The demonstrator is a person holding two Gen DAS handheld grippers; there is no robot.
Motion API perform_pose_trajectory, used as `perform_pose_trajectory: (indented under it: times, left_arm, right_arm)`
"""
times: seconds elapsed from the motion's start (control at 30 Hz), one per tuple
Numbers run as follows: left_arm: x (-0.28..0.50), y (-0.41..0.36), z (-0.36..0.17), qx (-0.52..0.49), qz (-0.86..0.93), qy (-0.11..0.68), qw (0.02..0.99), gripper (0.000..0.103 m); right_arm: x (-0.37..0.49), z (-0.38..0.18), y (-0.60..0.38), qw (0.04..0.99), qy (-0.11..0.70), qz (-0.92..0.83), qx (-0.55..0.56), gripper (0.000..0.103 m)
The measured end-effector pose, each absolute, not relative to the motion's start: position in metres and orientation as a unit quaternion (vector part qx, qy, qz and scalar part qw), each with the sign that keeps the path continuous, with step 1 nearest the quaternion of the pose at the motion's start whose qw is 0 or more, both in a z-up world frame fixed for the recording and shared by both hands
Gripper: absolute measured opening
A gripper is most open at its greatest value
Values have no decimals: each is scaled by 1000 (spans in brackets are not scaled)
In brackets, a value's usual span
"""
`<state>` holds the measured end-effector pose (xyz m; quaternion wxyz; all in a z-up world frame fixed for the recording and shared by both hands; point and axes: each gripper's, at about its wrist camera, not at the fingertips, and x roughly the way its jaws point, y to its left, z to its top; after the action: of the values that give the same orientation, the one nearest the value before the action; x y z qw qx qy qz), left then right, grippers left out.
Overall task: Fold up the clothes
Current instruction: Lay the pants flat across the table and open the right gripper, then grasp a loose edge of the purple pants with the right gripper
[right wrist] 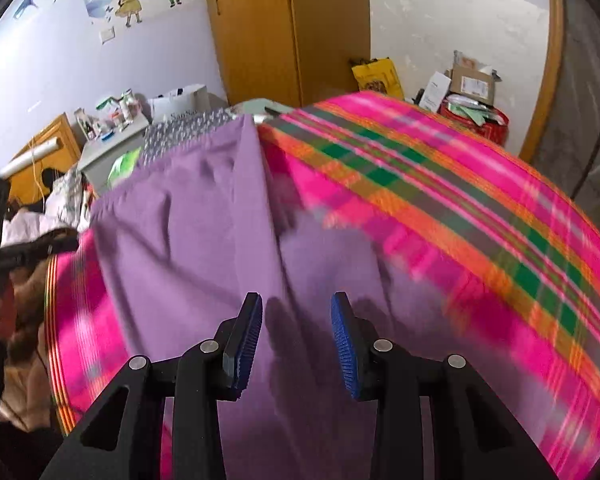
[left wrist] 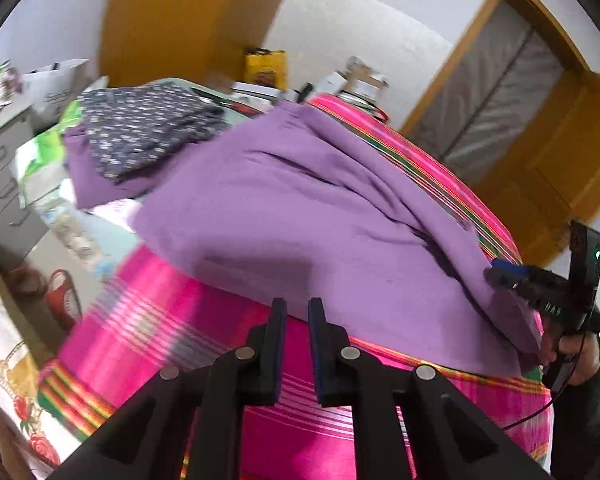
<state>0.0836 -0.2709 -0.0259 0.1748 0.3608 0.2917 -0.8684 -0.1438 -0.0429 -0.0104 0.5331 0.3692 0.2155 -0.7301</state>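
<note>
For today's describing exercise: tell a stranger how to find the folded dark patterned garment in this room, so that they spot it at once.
Start at the bed with the bright pink striped blanket. Across it lies a big plain purple cloth; follow that to its far end. There sits the folded garment, navy with small white specks, the only patterned dark fabric among plain purple and pink.

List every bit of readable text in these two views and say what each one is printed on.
"SanSa...": partial lettering on the white paper bag, rest blurred.
Yellow bag: has print, too blurred to read.
White box and cardboard parcel label: print too small to read.
Bottles on the grey cabinet: labels unreadable.
Right gripper body: pale marks, illegible.
Nothing else legible.
</note>
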Motion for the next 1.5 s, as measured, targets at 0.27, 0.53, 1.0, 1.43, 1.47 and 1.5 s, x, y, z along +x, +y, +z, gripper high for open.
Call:
perform_pose_trajectory:
  times: [0.27,0.53,1.0,1.43,1.47,1.5]
  left_arm:
    - [50,-222,-29,385,-875,267,117,12]
    - [29,-209,-36,395,-877,258,97,12]
    - [15,-223,-46,397,-872,270,99,12]
    - [9,-209,-39,403,-874,259,86,12]
    - [9,-206,-38,403,-874,258,83,12]
    - [9,-203,-37,403,-875,257,81,12]
  right_arm:
    - [-136,-28,-13,540,211,-722,378,18]
    - [-154,5,-15,526,212,-758,322,3]
    - [-333,43,-69,382,220,-841,314,7]
    - [-301,40,31,390,98,-846,351,46]
    - [-293,40,40,393,90,-845,352,48]
    - [-283,38,49,400,81,-841,354,49]
